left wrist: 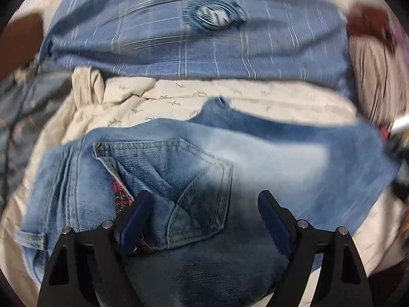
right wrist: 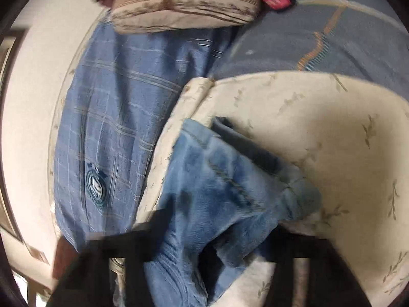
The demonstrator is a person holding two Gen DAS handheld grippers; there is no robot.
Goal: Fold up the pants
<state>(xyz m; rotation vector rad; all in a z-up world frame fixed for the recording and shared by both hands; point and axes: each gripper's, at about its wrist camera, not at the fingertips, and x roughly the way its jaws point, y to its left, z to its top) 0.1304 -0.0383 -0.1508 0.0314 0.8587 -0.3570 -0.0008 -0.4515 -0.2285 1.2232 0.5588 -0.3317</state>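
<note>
The faded blue denim pants lie on a cream bedsheet with small leaf prints, back pocket facing up. The left gripper hangs above the pocket with its jaws spread wide, holding nothing. The right gripper is blurred; denim lies between its fingers, but I cannot tell if it clamps. A blue checked pillow lies beyond the pants.

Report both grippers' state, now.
Left gripper: open over the jeans, gripping nothing.
Right gripper: blurred; denim between its fingers, grip cannot be told.
</note>
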